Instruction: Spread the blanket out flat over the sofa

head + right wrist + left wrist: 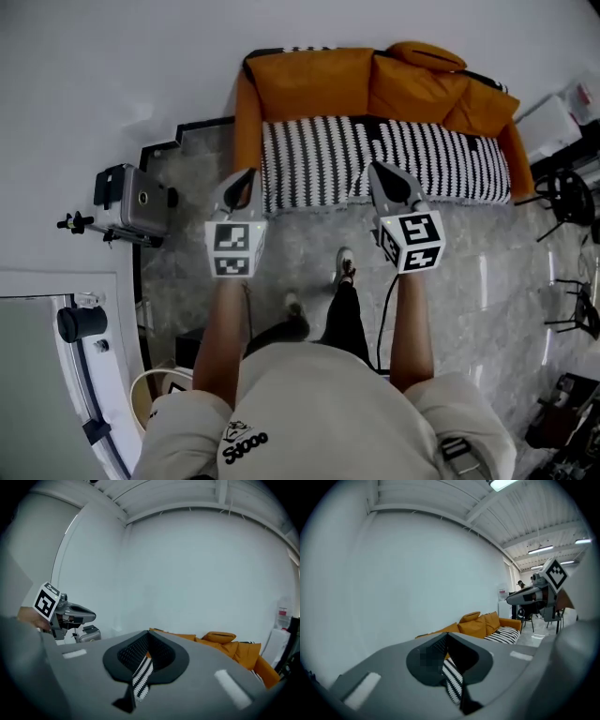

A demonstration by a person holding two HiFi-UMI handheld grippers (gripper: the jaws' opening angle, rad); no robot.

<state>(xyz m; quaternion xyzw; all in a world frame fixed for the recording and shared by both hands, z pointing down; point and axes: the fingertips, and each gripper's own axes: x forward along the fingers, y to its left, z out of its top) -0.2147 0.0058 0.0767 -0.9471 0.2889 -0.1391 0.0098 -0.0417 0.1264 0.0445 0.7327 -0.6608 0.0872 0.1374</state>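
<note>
The left forearm [221,328] reaches straight forward. Its left gripper [246,180] is aimed at the orange sofa [309,82], with its jaws pressed together on a fold of the black-and-white striped blanket [394,155]. The blanket lies along the sofa's seat. The right forearm [412,319] runs parallel, and the right gripper [377,173] likewise pinches the blanket's front edge.

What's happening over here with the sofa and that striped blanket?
A person stands facing an orange sofa, a pair of tongs in each hand. The left tongs and the right tongs are each clamped shut on the near edge of a black-and-white striped blanket. The blanket lies across the sofa, with the orange back cushions showing above it.
</note>
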